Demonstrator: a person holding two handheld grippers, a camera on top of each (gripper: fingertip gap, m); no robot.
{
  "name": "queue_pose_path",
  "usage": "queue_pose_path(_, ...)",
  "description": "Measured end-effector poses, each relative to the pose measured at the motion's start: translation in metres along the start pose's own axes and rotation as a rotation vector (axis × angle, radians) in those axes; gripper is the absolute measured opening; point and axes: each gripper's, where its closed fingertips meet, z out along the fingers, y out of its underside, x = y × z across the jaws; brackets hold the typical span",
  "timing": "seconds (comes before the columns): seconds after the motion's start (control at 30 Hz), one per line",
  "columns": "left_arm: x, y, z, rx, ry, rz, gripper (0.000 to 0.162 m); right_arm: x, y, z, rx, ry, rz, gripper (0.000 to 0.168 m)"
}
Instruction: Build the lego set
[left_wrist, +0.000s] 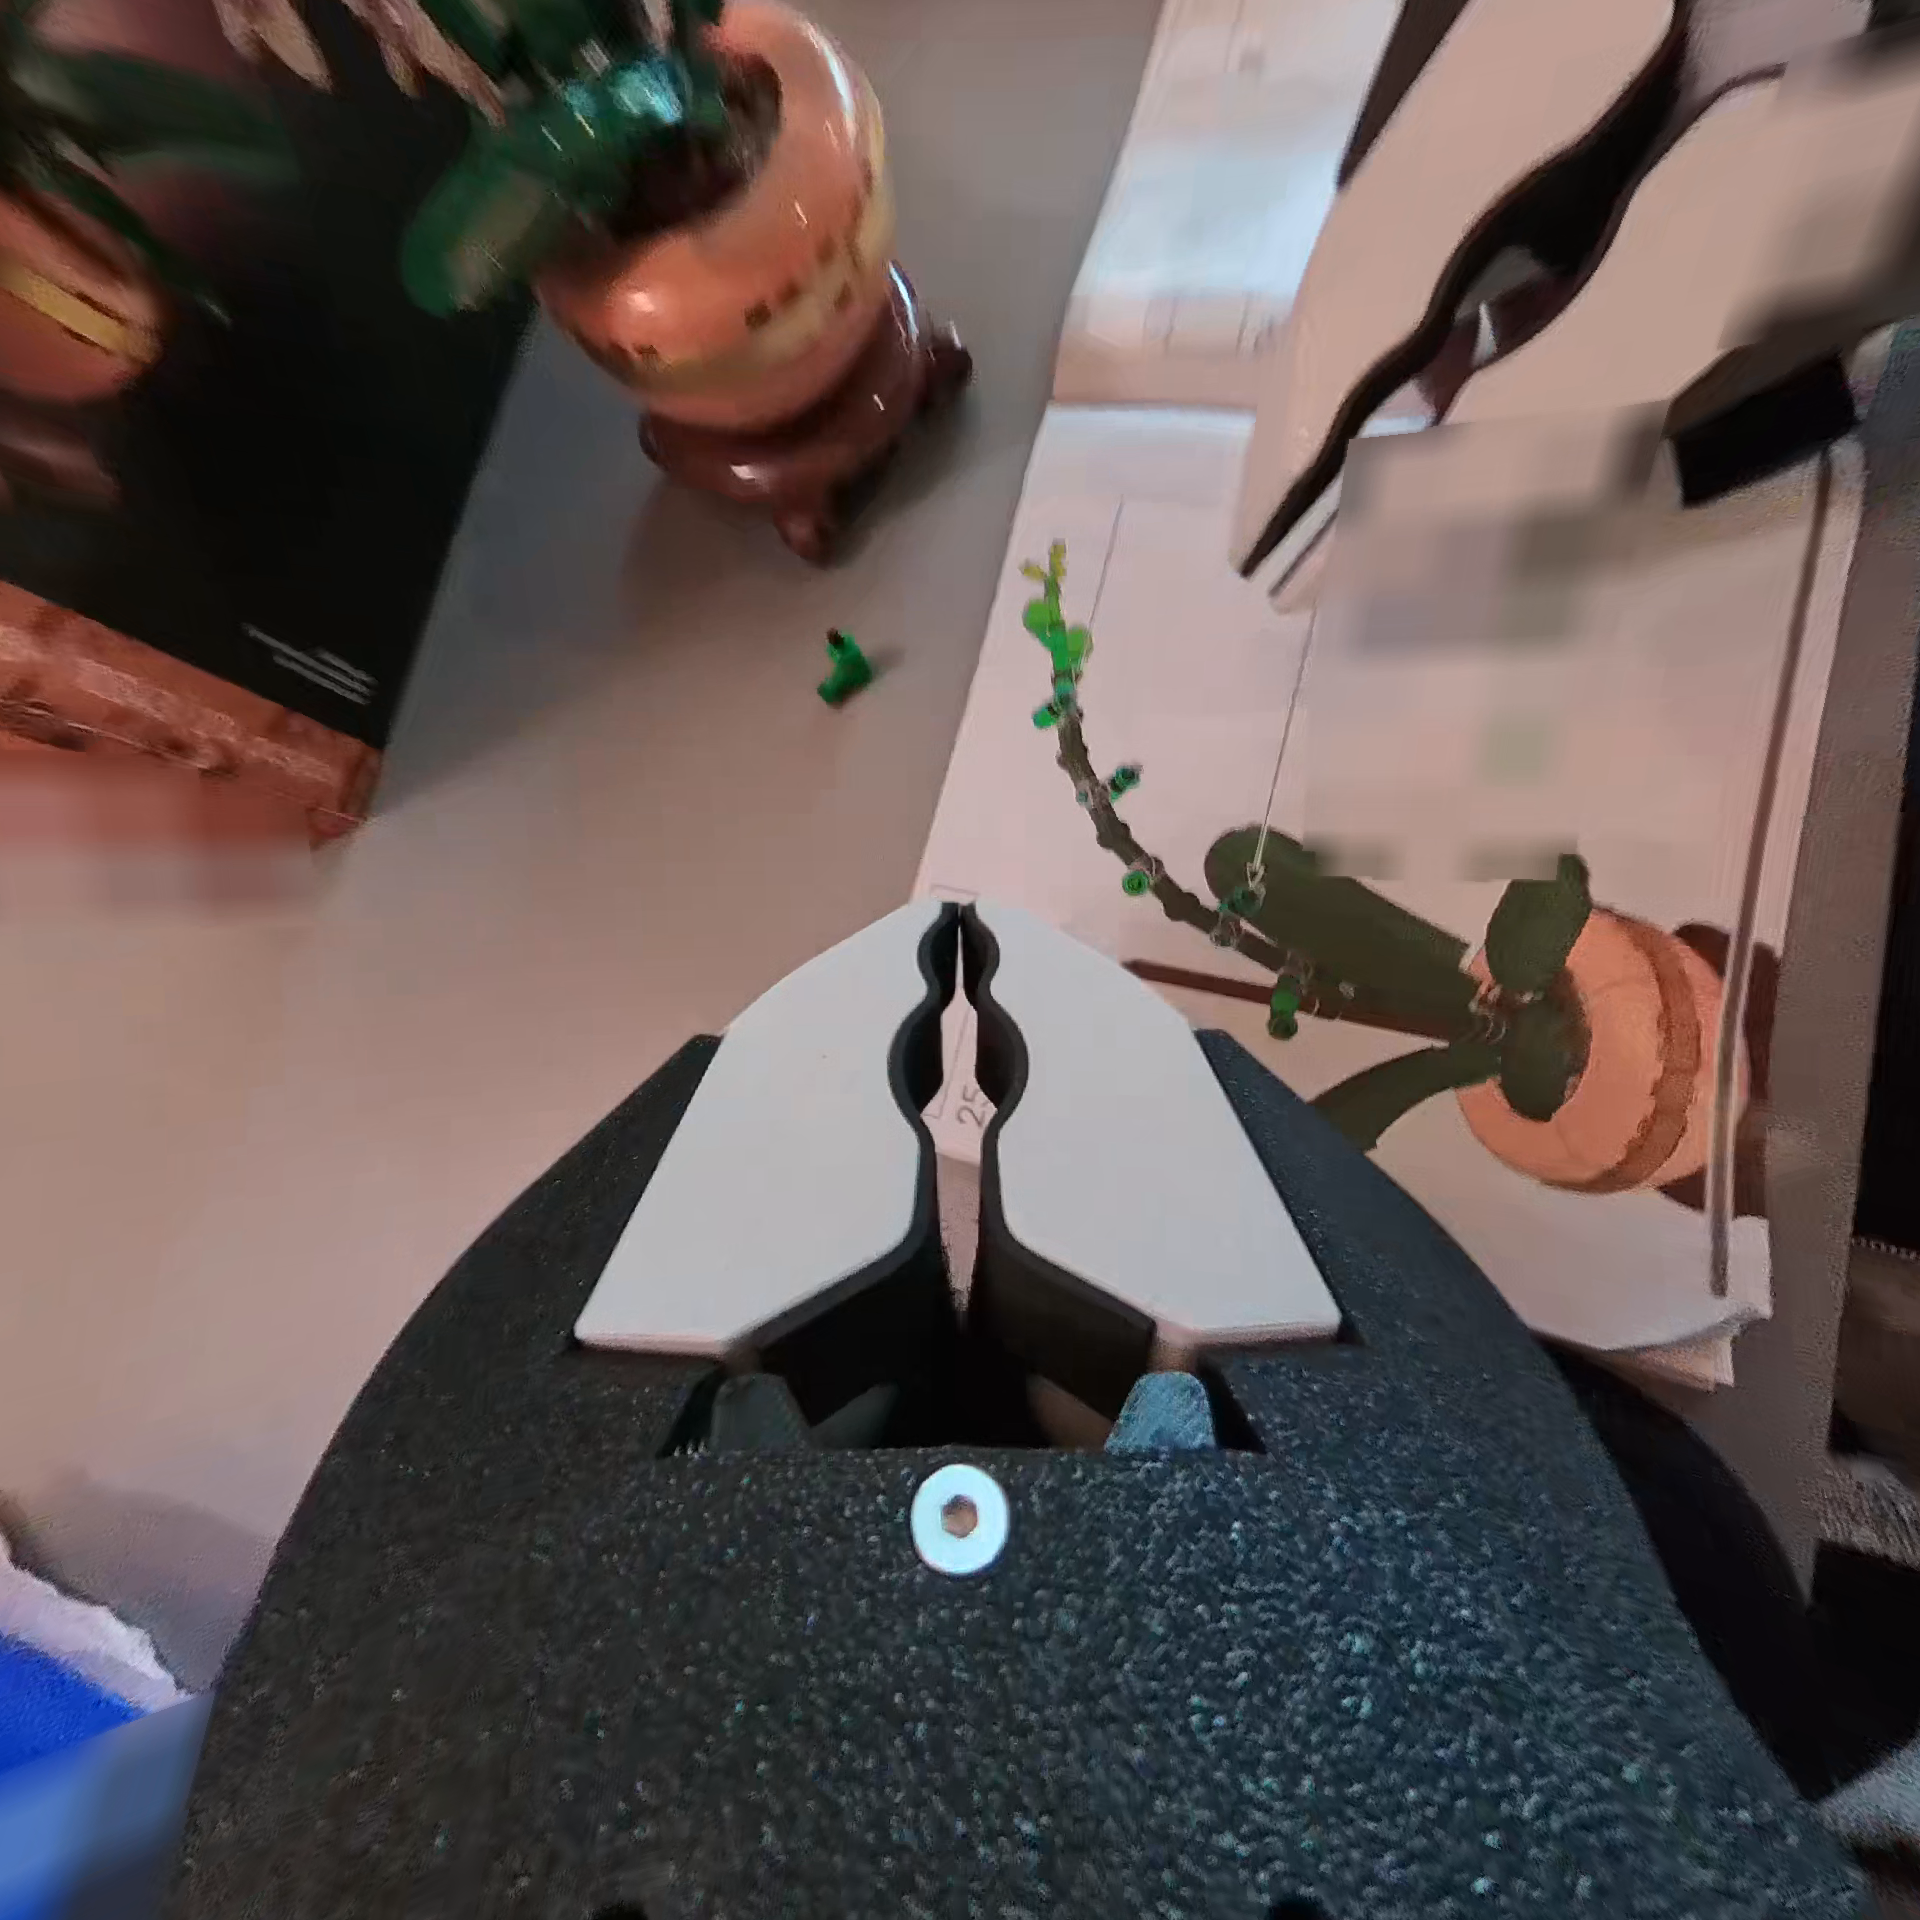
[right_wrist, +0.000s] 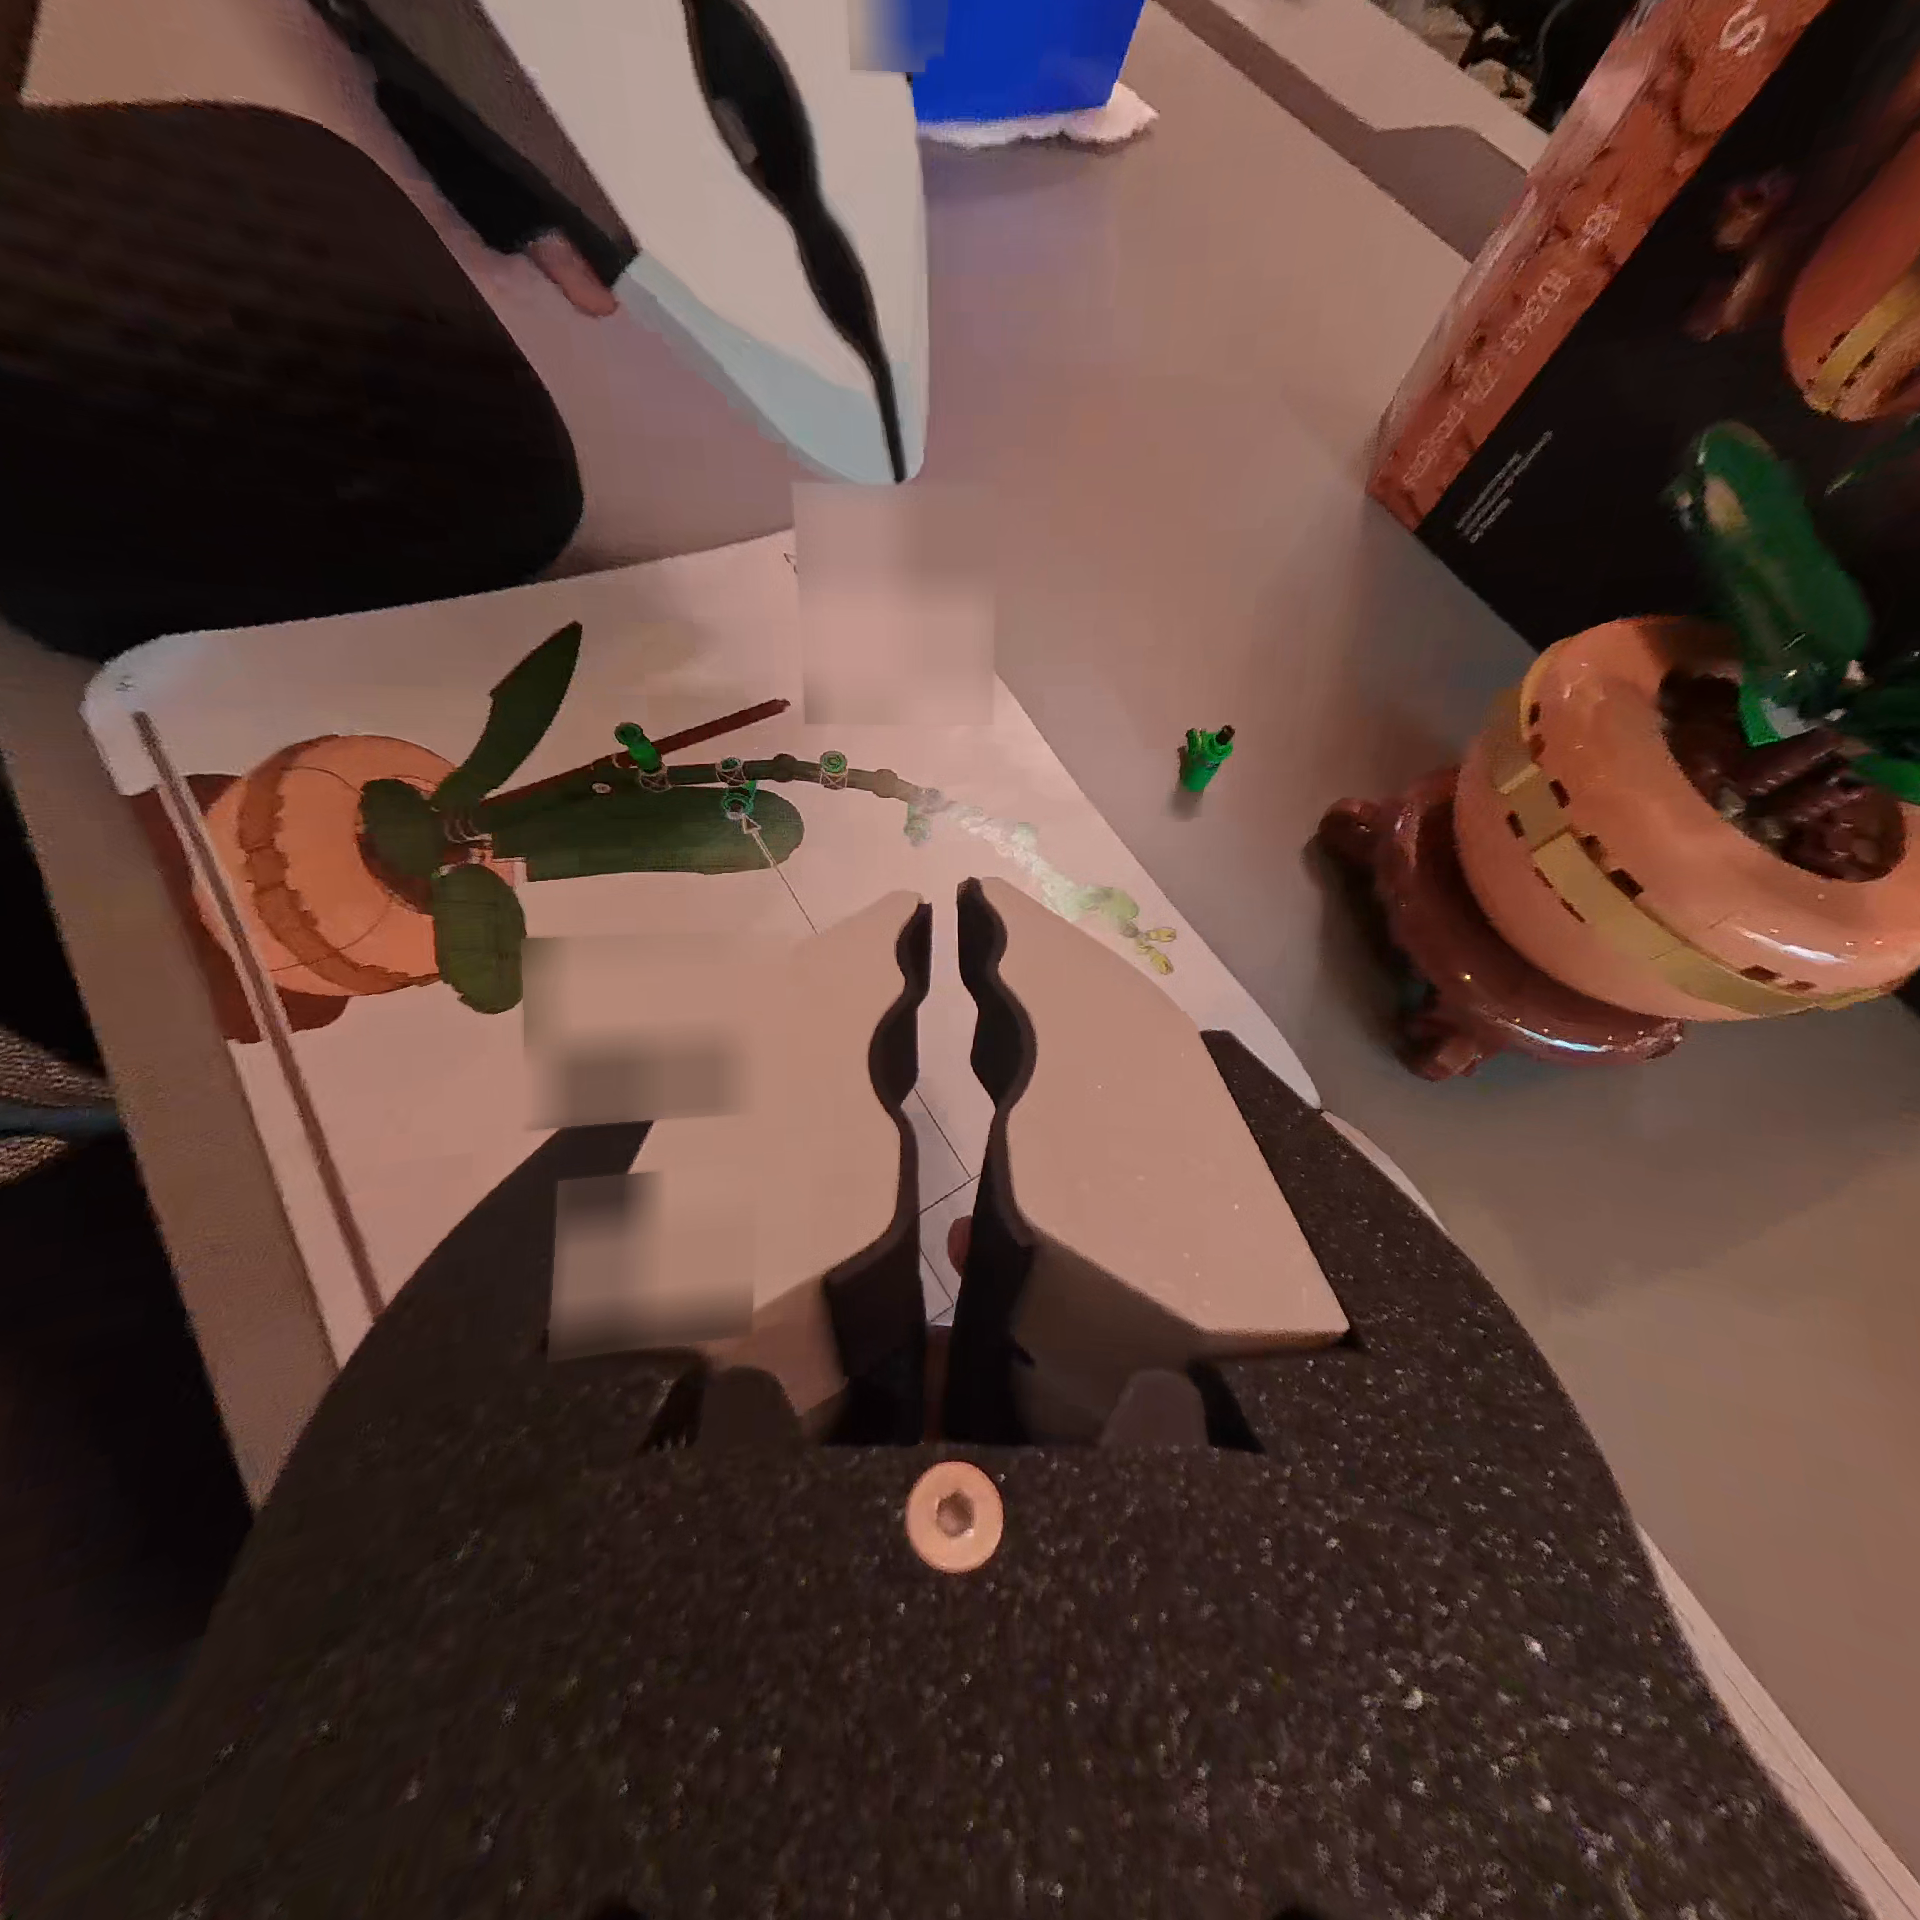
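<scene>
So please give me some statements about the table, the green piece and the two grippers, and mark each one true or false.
1. The small green piece lies loose on the table, between the instruction booklet and the built pot. True.
2. The left gripper holds the green piece. False: its fingers are nearly closed on nothing.
3. The booklet lies open at a picture of a plant in a pot. True.
4. The right gripper holds the pot. False: it is over the booklet, holding nothing.
5. The set's box stands behind the pot. True.
</scene>
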Motion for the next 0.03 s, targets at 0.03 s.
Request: queue_pose_path(0.03, 0.0034, 0.0048, 0.0038, -0.024, 0.022, 0.011, 0.000, 0.0015, 0.0034, 0.0035, -0.009, 0.011, 0.010, 0.003)
